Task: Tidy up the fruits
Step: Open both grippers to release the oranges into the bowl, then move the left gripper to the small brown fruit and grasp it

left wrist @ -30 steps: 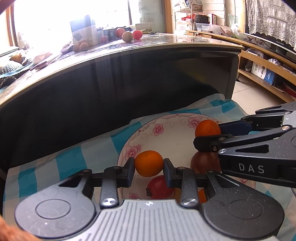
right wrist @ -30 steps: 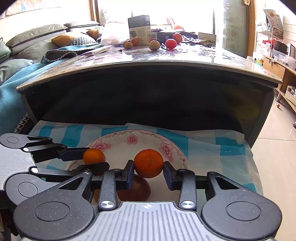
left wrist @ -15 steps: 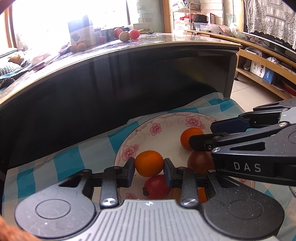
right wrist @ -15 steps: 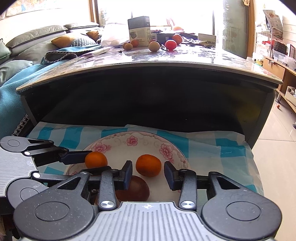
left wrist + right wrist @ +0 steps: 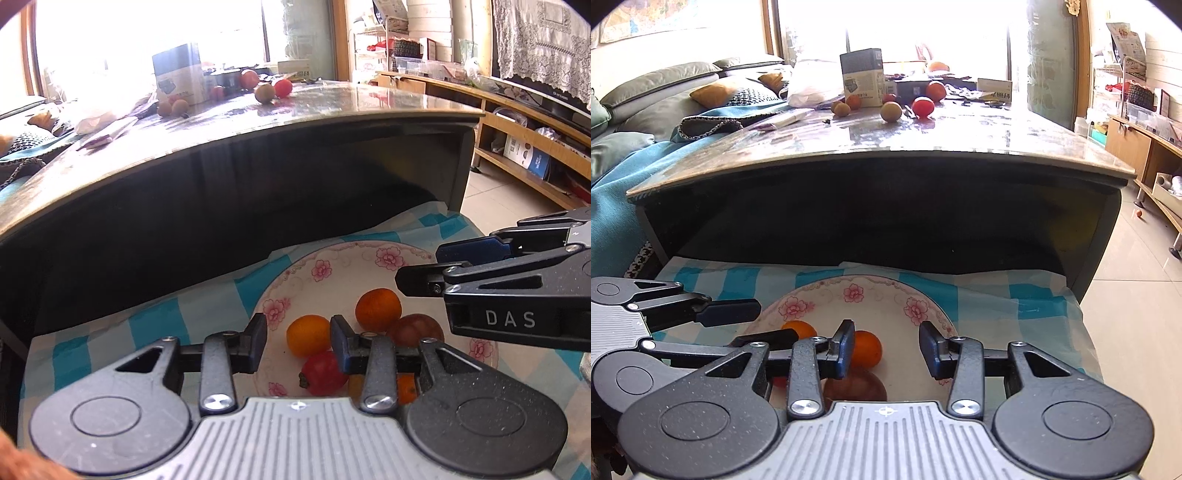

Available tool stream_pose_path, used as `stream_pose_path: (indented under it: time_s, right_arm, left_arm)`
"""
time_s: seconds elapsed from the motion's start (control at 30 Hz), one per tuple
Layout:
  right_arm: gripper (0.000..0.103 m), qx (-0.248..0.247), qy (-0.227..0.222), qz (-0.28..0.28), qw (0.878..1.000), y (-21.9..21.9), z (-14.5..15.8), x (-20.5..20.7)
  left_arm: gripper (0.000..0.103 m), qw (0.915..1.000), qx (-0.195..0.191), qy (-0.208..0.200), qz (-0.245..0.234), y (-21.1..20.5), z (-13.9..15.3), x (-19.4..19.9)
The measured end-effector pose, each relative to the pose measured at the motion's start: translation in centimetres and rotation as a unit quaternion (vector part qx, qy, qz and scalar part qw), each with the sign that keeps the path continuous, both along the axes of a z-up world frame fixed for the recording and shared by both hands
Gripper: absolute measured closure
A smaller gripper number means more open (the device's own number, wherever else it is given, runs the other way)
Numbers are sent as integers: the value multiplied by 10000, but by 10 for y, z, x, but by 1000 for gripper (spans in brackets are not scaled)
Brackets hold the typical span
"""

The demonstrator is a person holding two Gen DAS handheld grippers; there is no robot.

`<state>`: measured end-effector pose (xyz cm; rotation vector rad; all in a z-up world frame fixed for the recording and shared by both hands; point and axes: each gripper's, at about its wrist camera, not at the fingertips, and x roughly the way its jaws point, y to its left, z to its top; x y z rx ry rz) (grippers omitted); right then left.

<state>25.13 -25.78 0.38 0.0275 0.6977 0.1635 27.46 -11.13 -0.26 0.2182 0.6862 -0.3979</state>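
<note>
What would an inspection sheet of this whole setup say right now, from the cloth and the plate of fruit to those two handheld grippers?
Surface: blue and white checked cloth on a low shelf under the glossy table top.
Job's things: flowered plate holding two oranges, a red fruit, a dark brownish-red fruit; another orange piece shows behind the finger.
Clutter: box, white bag and loose fruit on the table top.
Grippers: left gripper open above the plate; right gripper open, nothing held.
Cables: nothing seen.
Surroundings: sofa with cushions, wooden shelving, tiled floor.
</note>
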Motion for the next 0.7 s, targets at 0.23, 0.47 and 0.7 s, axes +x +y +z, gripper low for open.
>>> stream_pose_path:
  time_s: [0.23, 0.47, 0.7]
  right_arm:
    - [68, -39, -101, 136, 9998, 15, 20, -19]
    - [68, -80, -62, 244, 9997, 29, 29, -44]
    - [68, -123, 141, 529, 9984, 48, 24, -75]
  left_arm:
    - [47, 9998, -117, -96, 142, 17, 23, -19]
    - [40, 9995, -156, -84, 266, 40, 37, -46]
    - [29, 9992, -79, 85, 393, 66, 35, -79]
